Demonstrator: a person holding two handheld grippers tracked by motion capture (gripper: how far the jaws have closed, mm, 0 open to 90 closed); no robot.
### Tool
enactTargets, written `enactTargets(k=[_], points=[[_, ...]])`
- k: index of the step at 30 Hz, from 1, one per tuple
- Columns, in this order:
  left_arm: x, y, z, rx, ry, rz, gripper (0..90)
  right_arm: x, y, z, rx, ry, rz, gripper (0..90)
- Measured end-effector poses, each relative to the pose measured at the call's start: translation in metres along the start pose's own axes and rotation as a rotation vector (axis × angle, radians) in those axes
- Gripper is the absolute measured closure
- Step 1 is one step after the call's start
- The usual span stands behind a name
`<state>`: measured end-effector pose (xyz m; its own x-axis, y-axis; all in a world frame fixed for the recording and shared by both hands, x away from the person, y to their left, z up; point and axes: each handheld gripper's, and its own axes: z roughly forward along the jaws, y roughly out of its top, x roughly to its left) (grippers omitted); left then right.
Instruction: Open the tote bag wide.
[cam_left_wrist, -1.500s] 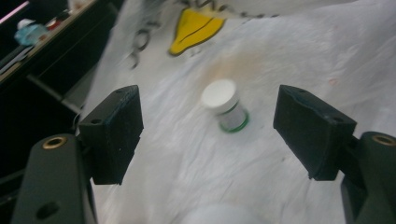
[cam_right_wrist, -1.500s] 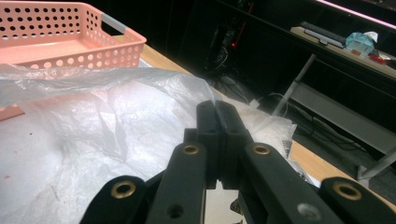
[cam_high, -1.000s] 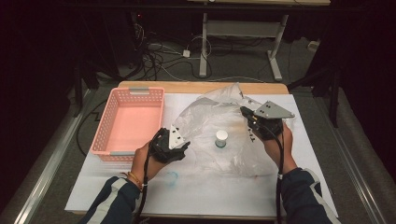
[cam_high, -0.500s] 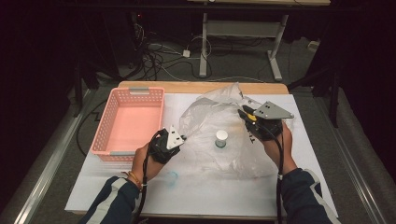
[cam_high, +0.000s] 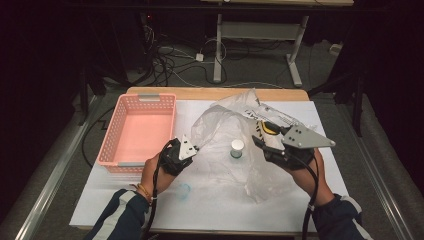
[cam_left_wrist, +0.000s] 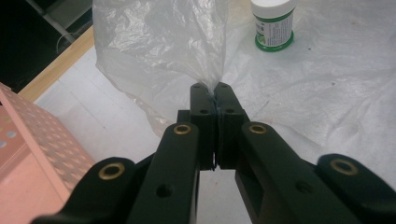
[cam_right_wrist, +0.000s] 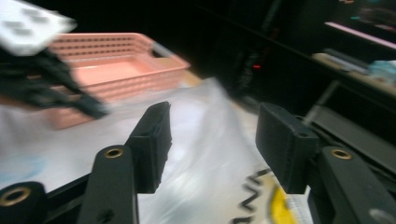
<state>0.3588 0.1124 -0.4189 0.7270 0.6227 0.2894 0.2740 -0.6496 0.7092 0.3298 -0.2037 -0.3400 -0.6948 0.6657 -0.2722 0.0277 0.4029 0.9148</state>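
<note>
A crumpled clear plastic bag (cam_high: 225, 125) lies across the white table. My left gripper (cam_high: 192, 148) is at its left edge. In the left gripper view the left gripper (cam_left_wrist: 211, 91) is shut on a pinched fold of the bag (cam_left_wrist: 159, 42). A small white bottle (cam_high: 237, 148) with a green label stands upright behind the film (cam_left_wrist: 273, 25). My right gripper (cam_high: 257, 140) hovers over the bag's right side. The right gripper (cam_right_wrist: 212, 135) is open, its jaws have just been opening, and the bag (cam_right_wrist: 210, 154) lies beyond the pads, untouched.
A pink basket (cam_high: 111, 162) with nothing in it stands at the table's left (cam_right_wrist: 116, 70). A printed yellow and black packet (cam_high: 267, 120) lies under the bag's far right part. A small pale blue round thing (cam_high: 184, 190) lies near the left forearm.
My left gripper has shut on the bag's edge. My right gripper has let go of the bag, opened, and shifted a little toward the near side.
</note>
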Motion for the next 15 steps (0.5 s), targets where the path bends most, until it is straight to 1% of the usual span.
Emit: enactTargets(k=[2, 3, 5, 7, 11, 12, 14, 15], points=[[-0.001, 0.0, 0.0, 0.001, -0.003, 0.003, 86.1, 0.01, -0.005, -0.007, 0.006, 0.027, -0.017, 42.8], [-0.001, 0.0, 0.001, 0.002, -0.003, 0.005, 86.1, 0.014, -0.009, -0.011, 0.008, 0.05, -0.011, 41.1], [-0.002, 0.0, 0.002, 0.006, -0.005, 0.008, 86.1, 0.023, -0.017, -0.017, 0.018, 0.115, 0.014, 36.1], [-0.004, 0.0, 0.003, 0.011, -0.005, 0.014, 86.1, 0.032, -0.026, -0.02, 0.045, 0.179, 0.02, 32.0], [-0.006, 0.0, 0.004, 0.011, -0.008, 0.013, 86.1, 0.049, -0.042, -0.025, 0.103, 0.226, -0.026, 22.4], [-0.006, 0.0, 0.004, 0.01, -0.01, 0.014, 86.1, 0.052, -0.046, -0.025, 0.12, 0.233, -0.027, 21.1], [-0.007, 0.0, 0.005, 0.003, -0.009, 0.014, 86.1, 0.058, -0.052, -0.026, 0.148, 0.253, -0.053, 19.3], [-0.007, 0.0, 0.005, 0.0, -0.011, 0.014, 86.1, 0.061, -0.055, -0.025, 0.164, 0.253, -0.066, 18.6]])
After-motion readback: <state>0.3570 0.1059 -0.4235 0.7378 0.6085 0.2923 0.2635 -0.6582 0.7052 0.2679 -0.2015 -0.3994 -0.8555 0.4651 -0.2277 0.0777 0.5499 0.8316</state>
